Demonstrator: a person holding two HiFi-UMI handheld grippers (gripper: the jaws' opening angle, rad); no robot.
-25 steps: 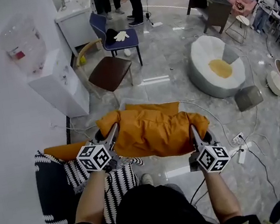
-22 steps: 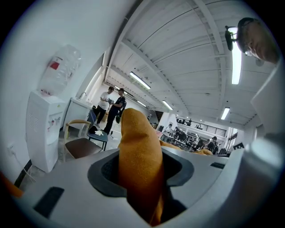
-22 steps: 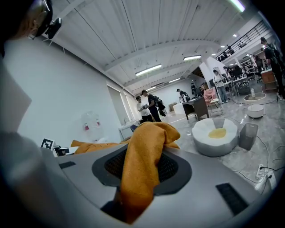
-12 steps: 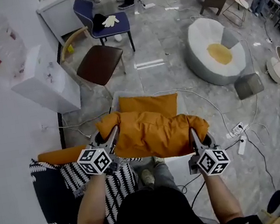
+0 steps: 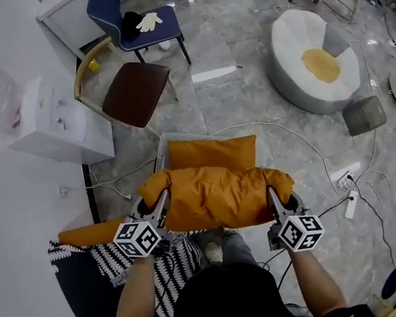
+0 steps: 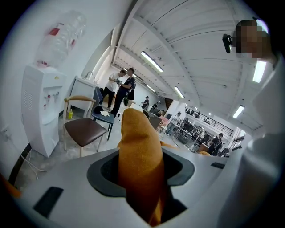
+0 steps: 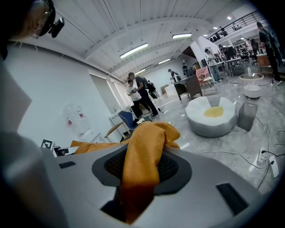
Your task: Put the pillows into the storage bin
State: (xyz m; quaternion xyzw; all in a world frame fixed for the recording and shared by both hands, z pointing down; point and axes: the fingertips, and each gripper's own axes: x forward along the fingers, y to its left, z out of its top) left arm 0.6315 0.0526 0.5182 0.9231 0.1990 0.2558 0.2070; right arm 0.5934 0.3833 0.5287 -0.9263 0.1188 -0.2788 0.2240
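You hold an orange pillow [image 5: 216,196] stretched between both tools. The left gripper [image 5: 156,202] pinches its left corner and the right gripper [image 5: 274,198] its right corner, each pair of fingers closed narrow on bunched fabric. Gripping both ends likely stops the soft pillow sagging and lets you lower it level. It hangs over the near edge of the storage bin [image 5: 160,141], which sits on the floor with another orange pillow [image 5: 212,153] already inside. A third orange pillow [image 5: 83,235] lies on the striped throw [image 5: 104,271] at your left, partly behind the marker cube. The held pillow hides the bin's near wall, so its depth is unclear, and neither gripper view shows the bin
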